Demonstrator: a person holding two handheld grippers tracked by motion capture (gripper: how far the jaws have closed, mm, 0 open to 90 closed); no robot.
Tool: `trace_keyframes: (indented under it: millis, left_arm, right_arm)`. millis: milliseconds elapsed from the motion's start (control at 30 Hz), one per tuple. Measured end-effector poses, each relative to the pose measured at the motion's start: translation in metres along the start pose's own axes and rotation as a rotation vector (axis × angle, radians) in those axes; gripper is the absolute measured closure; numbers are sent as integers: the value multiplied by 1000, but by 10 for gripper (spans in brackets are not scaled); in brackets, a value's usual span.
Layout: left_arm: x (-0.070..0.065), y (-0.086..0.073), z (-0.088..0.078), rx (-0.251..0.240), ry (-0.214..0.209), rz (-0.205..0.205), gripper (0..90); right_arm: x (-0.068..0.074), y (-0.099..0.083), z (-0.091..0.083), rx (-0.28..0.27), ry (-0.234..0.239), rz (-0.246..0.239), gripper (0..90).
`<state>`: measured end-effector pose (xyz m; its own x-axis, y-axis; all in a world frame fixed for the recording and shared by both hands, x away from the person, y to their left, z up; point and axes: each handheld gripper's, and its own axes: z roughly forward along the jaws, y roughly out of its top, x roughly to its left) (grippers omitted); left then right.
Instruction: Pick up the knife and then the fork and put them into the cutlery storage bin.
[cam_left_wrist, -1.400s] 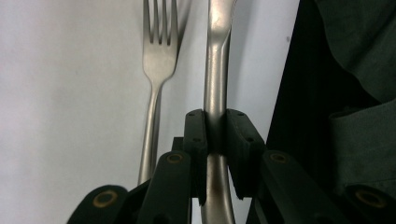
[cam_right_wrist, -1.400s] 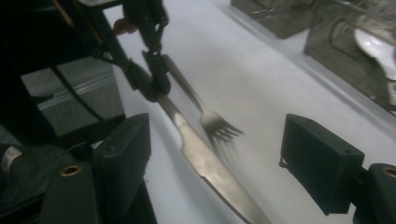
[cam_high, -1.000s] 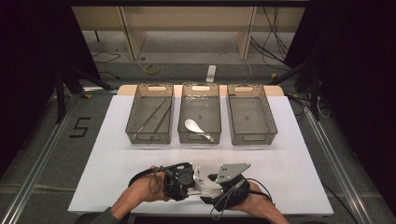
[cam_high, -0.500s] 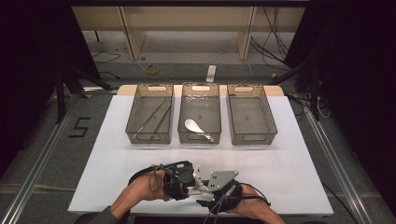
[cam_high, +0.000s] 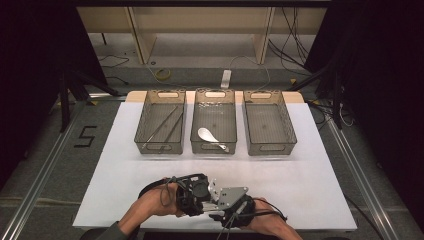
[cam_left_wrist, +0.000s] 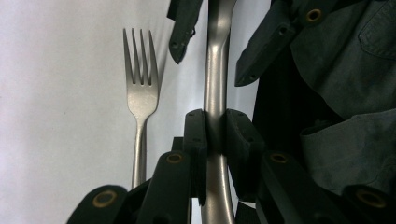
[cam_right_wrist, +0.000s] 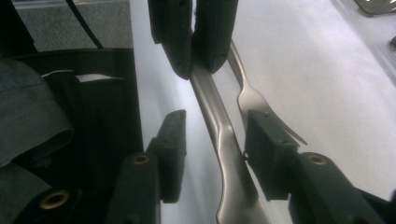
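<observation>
Both ends of the metal handle (cam_left_wrist: 215, 84) are cut off. My left jaws (cam_left_wrist: 215, 128) pinch it beside the fork (cam_left_wrist: 141, 93); my right jaws (cam_right_wrist: 215, 140), just closing, straddle it without contact.

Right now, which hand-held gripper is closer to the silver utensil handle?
Left. The left hand-held gripper is shut on the silver utensil handle. The right hand-held gripper has just been closing its jaws, which stand either side of the handle without touching it.
</observation>
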<state>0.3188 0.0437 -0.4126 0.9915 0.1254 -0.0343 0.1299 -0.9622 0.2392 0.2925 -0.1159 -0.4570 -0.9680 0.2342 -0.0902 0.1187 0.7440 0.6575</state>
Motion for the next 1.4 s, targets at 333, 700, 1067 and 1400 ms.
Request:
trace_keyframes:
  millis: [333, 700, 1067, 1400]
  left_arm:
    - [-2, 0, 1, -2, -18, 31, 783]
    - [-3, -2, 3, -40, -40, 47, 763]
    - [8, -15, -27, -262, 25, -119, 418]
    - [20, -31, -44, -420, 113, -247, 259]
  right_arm:
    - [2, -2, -1, -5, 3, -68, 759]
    - [5, -4, -3, 12, 70, -84, 818]
    - [-4, -7, -12, -4, 18, -25, 819]
    - [-31, -16, -35, -43, -98, 75, 818]
